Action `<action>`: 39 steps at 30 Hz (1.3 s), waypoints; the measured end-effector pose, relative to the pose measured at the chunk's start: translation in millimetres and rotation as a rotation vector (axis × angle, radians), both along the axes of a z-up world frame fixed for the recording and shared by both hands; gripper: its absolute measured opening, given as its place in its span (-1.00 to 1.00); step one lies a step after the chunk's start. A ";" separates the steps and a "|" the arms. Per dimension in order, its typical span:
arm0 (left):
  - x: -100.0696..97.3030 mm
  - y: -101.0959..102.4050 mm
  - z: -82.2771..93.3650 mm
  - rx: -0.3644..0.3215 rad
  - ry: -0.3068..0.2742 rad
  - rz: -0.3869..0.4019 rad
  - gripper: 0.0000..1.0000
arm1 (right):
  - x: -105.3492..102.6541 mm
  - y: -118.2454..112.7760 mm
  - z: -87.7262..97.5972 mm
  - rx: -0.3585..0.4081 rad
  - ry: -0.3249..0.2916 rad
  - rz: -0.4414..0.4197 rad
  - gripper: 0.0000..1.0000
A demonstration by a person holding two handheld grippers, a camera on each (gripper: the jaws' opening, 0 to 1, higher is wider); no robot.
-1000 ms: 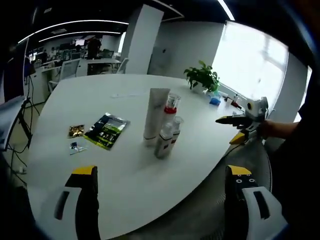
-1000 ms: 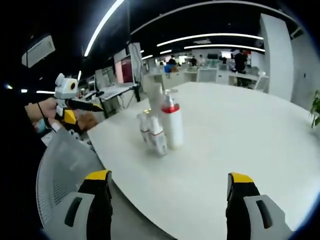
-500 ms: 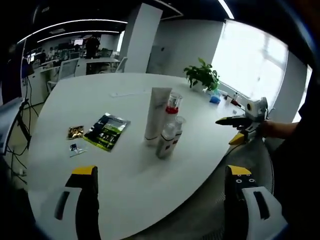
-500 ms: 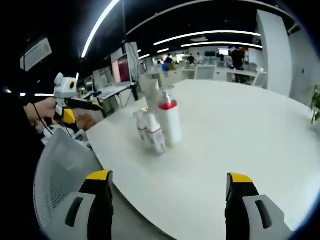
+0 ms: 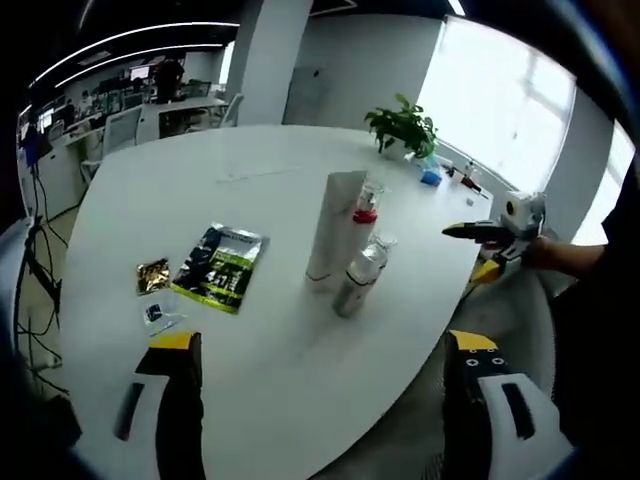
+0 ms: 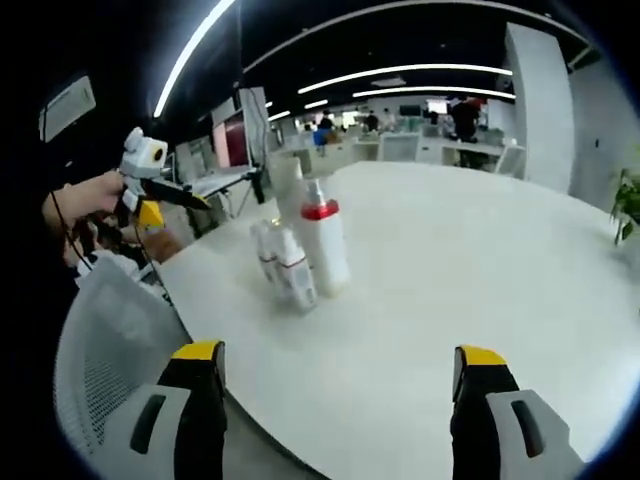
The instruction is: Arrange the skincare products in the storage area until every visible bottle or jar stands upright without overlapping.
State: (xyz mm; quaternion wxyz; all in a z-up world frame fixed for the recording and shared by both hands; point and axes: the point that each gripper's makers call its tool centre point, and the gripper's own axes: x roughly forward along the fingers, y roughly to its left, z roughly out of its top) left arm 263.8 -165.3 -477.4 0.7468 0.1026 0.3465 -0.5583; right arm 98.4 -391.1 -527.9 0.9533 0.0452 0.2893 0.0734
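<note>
A cluster of skincare products stands on the white table [image 5: 260, 360]. It has a tall white tube [image 5: 335, 228], a white bottle with a red band [image 5: 366, 206] and a small clear-capped bottle [image 5: 359, 276] in front, pressed close together. In the right gripper view the red-banded bottle [image 6: 322, 248] stands upright with two small bottles [image 6: 283, 273] leaning beside it and the tube [image 6: 288, 185] behind. My left gripper [image 5: 325, 375] is open, well short of them. My right gripper [image 6: 335, 378] is open too, with nothing between its jaws. Each shows in the other's view: right gripper [image 5: 488, 236], left gripper [image 6: 160, 190].
A green foil packet [image 5: 222, 266], a gold sachet [image 5: 152, 277] and a small clear sachet [image 5: 158, 315] lie left of the cluster. A potted plant [image 5: 403, 130] stands at the far edge. A grey mesh chair [image 6: 105, 350] sits by the table's rim. Office desks lie beyond.
Both cameras shifted a little, so the cluster sits slightly to the right in the left gripper view and to the left in the right one. The products themselves have not moved.
</note>
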 end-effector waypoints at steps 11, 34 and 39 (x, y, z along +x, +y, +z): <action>38.9 -26.9 -14.4 0.077 0.026 -0.064 0.78 | 6.8 27.9 -1.1 -0.049 -0.056 0.151 0.98; 120.6 -56.9 -67.4 0.237 0.060 -0.159 0.45 | 5.1 5.1 -15.8 -0.116 0.001 0.070 0.72; 129.7 -61.7 -80.7 0.272 0.073 -0.161 0.32 | 4.5 1.0 -19.0 -0.116 0.011 0.057 0.71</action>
